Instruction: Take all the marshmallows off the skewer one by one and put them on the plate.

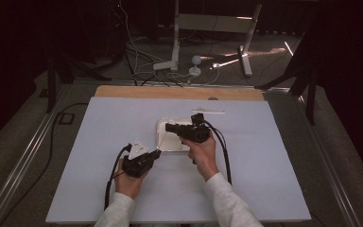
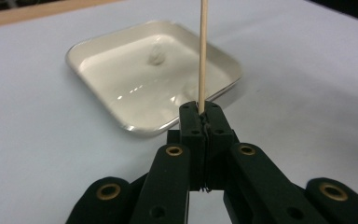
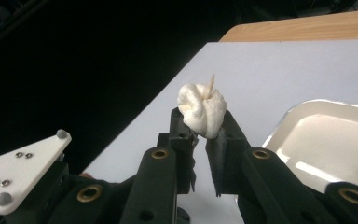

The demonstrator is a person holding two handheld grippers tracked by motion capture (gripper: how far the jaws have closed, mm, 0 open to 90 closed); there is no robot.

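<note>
Dark floor and black drapes surround a pale blue-grey worktop [image 1: 99,156], where a person's two forearms in light sleeves come in from the near edge. Nearest, the left tongs [image 1: 155,153] sit low over the worktop with their jaws clenched tight on the bottom end of a thin wooden skewer [image 2: 202,56], which rises straight up out of the jaw tips in the left gripper view. Just beyond those tips lies a shallow white tray [image 2: 98,44] with a shiny rim, holding a small white lump [image 2: 156,55] near its middle. Ahead and to the right of the left tongs, the right tongs [image 1: 168,126] hang over the tray, pointing leftward. Their jaws grasp a soft white marshmallow [image 3: 202,109], squeezed between the two pads, and the pointed end of the skewer pokes out through its top. In the right gripper view the tray lies below and to the right of those jaws. Past the tray a strip of bare wood [image 1: 179,92] edges the worktop, with cables and a white stand on the floor behind.
</note>
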